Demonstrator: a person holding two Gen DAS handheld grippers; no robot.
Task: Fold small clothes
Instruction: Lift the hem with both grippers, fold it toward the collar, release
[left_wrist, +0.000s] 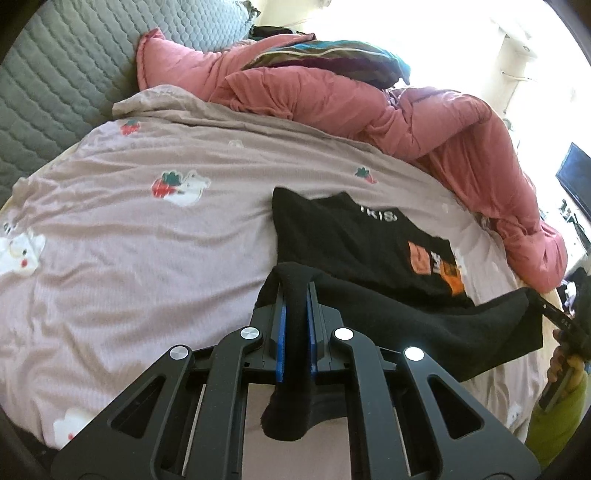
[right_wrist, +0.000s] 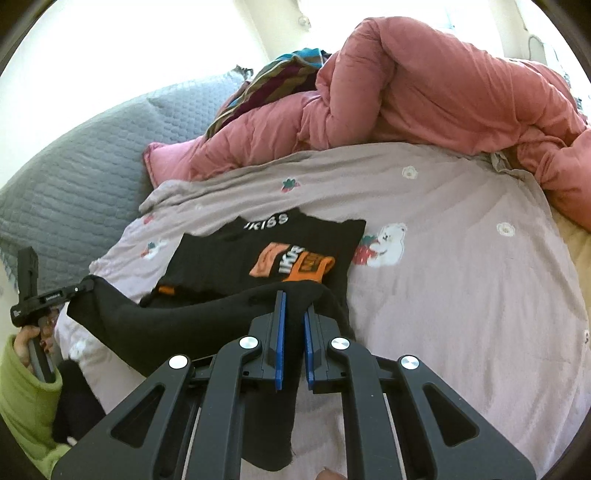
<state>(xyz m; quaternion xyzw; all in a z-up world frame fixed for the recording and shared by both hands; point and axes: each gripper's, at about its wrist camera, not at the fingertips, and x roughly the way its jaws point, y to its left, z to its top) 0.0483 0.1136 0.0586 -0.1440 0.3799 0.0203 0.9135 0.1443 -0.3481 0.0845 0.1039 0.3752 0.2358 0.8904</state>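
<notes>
A small black shirt (left_wrist: 354, 236) with white lettering and orange patches lies on the pinkish bedsheet (left_wrist: 147, 240); its upper part is flat. My left gripper (left_wrist: 295, 291) is shut on the shirt's near hem, which is lifted off the bed. My right gripper (right_wrist: 293, 306) is shut on the other end of the same hem of the shirt (right_wrist: 266, 254). The hem stretches between them as a raised black band. The right gripper also shows at the right edge of the left wrist view (left_wrist: 543, 301), and the left gripper at the left of the right wrist view (right_wrist: 86, 284).
A crumpled pink duvet (left_wrist: 424, 122) lies along the far side of the bed, with a striped cloth (left_wrist: 325, 55) on top. A grey quilted pillow (left_wrist: 66, 66) is at the left. The sheet (right_wrist: 461, 258) has bear and strawberry prints.
</notes>
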